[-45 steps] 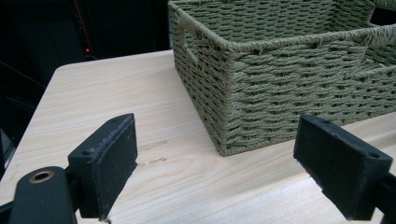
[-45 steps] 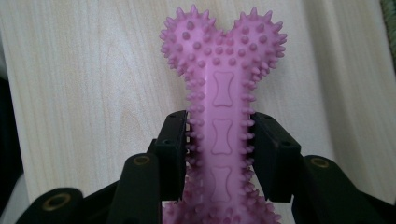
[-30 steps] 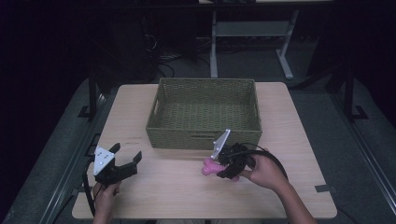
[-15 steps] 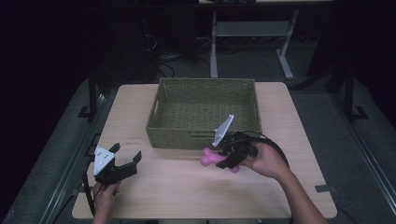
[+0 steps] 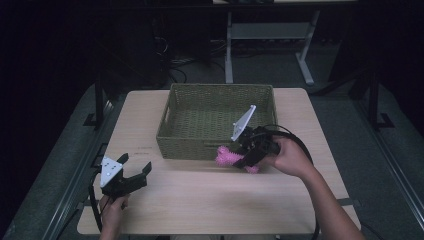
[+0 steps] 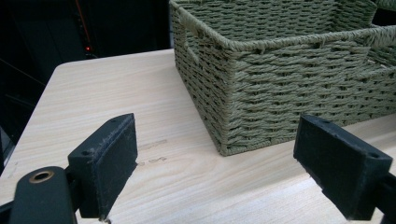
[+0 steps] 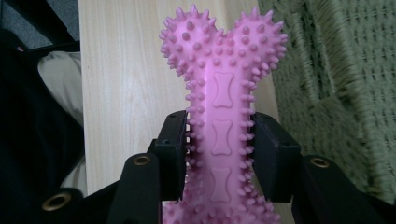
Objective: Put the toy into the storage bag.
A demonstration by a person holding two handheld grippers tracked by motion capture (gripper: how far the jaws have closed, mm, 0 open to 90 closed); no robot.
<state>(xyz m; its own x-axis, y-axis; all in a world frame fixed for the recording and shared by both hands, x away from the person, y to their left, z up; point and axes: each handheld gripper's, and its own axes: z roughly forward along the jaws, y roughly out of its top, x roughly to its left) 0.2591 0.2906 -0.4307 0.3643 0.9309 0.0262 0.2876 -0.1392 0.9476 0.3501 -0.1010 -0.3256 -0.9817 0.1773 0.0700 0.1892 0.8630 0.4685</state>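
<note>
right gripper [image 5: 239, 159] clamped on the pink spiky bone toy [image 7: 219, 107] — the right gripper view shows both black pads pressed against the toy's narrow shaft, knobbed end sticking out past the jaws. in the high view the toy [image 5: 226, 156] sits just in front of the near wall of the woven basket [image 5: 182, 145], toward its right half, above the wooden table [image 5: 200, 200]; whether it touches the tabletop cannot be told from this angle. grey three-cornered plate on the gripper tilts up over the basket's near rim.

in the right gripper view the basket's weave [image 7: 336, 70] runs along the right side of the toy, table surface [image 7: 121, 84] to its left.

left gripper [image 5: 134, 171] at the near left part of the table, well apart from the toy, jaws spread wide with nothing between them (left gripper view: two pads [image 6: 105, 161] far apart, bare wood between). it points toward the basket's near left corner [image 6: 224, 102], not touching it.

basket interior looks bare in the high view — woven floor visible.
</note>
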